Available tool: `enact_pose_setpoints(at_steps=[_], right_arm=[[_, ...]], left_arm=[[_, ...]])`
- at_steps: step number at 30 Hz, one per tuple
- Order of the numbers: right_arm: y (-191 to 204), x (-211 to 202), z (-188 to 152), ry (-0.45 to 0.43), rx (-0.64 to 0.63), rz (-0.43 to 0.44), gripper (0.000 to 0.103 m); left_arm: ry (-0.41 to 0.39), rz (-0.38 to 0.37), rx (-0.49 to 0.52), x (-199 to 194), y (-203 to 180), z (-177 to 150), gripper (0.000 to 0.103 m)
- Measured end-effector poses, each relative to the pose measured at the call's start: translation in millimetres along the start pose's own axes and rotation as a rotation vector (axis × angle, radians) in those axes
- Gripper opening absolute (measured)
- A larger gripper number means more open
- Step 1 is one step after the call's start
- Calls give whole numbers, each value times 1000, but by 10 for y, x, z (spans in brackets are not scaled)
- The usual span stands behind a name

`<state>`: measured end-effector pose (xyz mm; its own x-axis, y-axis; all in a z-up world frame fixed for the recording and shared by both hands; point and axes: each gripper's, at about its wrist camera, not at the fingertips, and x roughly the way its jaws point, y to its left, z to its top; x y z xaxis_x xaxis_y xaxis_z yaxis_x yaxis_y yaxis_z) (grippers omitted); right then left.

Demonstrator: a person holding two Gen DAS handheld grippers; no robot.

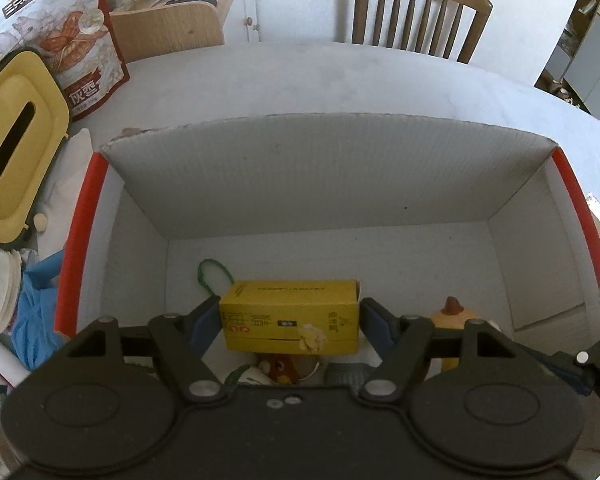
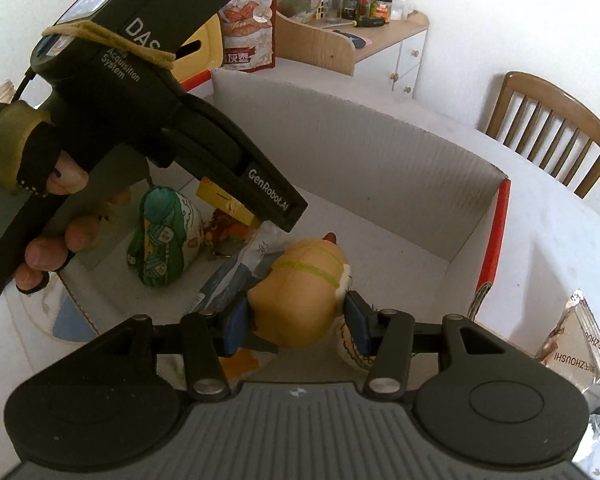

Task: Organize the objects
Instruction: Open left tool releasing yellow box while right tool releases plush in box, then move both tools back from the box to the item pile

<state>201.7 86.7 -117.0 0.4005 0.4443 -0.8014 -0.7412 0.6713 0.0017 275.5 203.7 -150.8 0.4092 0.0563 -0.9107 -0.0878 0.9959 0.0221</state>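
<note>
Left gripper (image 1: 290, 320) clamped on yellow carton (image 1: 290, 316), low inside cardboard box (image 1: 300, 168) for stowing. Right gripper (image 2: 296, 320) clamped on tan plush toy (image 2: 300, 288), likewise.

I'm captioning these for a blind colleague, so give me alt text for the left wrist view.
The left claw grips a yellow carton by its two ends, inside a large white cardboard box with red edges on a white table. Small toys lie on the box floor below; a yellow tissue holder and snack bag sit to the left.
</note>
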Motion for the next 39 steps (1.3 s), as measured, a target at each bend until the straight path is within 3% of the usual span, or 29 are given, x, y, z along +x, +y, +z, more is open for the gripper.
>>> enact_pose_setpoints(at_steps=[6, 9, 23, 39], right_arm=[[-5, -68, -8, -5, 14, 4, 53], [-27, -133, -16, -19, 26, 5, 65], [-211, -660, -83, -102, 113, 13, 65], [-399, -1380, -280, -219, 192, 20, 70]], left_arm=[[-13, -7, -27, -38, 28, -19, 74], [-27, -17, -33, -92, 21, -28, 75], [-122, -64, -69, -524, 3, -154, 80], [-282, -116, -2, -1192, -350, -440, 82]])
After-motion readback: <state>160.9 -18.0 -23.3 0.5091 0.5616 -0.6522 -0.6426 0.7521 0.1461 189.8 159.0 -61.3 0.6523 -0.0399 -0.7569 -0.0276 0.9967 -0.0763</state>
